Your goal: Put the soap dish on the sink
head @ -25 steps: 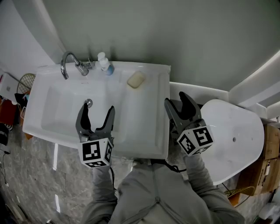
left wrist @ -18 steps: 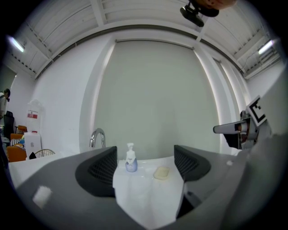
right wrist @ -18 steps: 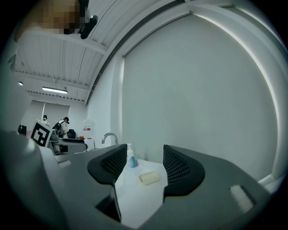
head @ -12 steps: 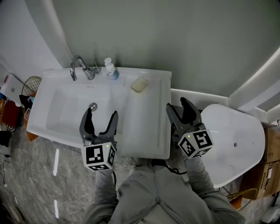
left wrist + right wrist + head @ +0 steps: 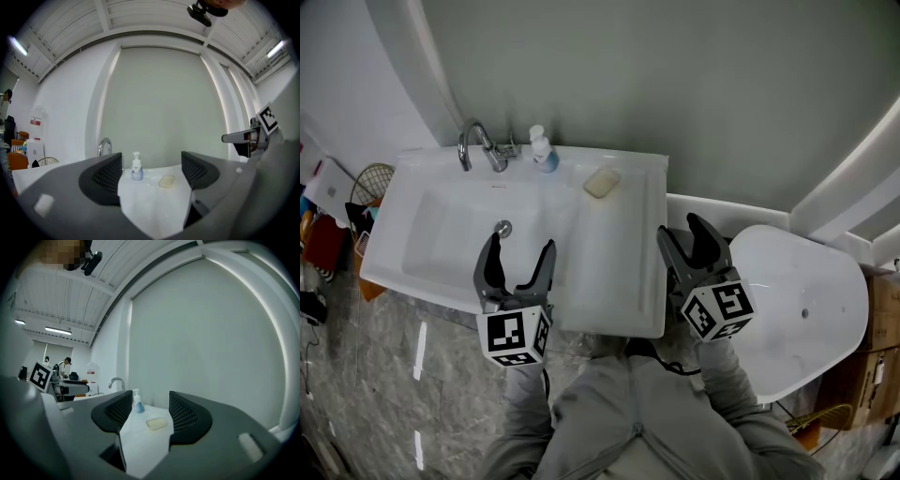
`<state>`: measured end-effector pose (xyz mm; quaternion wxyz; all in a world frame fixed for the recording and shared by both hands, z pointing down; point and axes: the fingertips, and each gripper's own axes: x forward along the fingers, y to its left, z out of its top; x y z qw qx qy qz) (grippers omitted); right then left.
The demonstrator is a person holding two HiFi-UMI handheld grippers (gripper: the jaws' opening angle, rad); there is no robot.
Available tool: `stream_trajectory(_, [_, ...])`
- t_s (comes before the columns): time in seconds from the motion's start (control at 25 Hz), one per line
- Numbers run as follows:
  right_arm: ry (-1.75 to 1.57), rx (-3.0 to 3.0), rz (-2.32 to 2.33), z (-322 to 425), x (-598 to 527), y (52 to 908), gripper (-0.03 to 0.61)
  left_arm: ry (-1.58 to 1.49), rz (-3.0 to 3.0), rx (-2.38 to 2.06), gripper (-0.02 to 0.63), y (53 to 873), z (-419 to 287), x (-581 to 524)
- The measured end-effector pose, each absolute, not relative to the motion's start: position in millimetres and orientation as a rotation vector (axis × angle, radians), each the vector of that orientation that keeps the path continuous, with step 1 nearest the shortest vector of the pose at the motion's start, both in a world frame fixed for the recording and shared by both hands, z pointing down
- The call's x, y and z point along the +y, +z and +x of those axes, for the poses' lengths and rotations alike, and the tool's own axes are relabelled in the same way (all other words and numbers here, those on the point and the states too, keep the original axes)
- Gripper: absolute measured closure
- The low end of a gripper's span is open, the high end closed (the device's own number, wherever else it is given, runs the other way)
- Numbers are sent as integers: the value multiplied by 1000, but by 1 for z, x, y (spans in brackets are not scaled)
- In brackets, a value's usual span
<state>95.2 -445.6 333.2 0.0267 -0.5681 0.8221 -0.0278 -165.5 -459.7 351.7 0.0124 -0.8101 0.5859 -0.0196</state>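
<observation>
Already, soap dish (image 5: 602, 183) sits (on sink (image 5: 609, 281)).

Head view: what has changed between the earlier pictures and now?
Nothing was taken hold of or let go; only the camera drifted slightly. The left tongs and right tongs stay open and empty; the soap dish stays on the back ledge of the sink.

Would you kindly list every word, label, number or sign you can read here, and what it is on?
No text can be read.
Bottle label: too small to read.
Red-and-white label on a far white container: blurred.
Cubes on left gripper and right gripper: square patterns only, no letters.
</observation>
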Motion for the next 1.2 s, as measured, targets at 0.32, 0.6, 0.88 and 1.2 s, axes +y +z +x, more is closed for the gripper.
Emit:
stream_trajectory(0.32, [-66,2531,-1775,99,-440,333,347,-59,-2524,1822,175,349,-162,-455])
stream_trajectory(0.6, [-67,2524,-1779,104,-433,331,347,-64,-2519,1812,175,346,-155,-449])
stream_trajectory(0.88, [-70,2521,-1776,107,-428,329,347,-68,-2513,1814,175,343,-153,-444])
stream_trajectory(1.2, [-75,2524,-1774,106,-424,333,347,-78,-2512,1821,175,346,-154,-439])
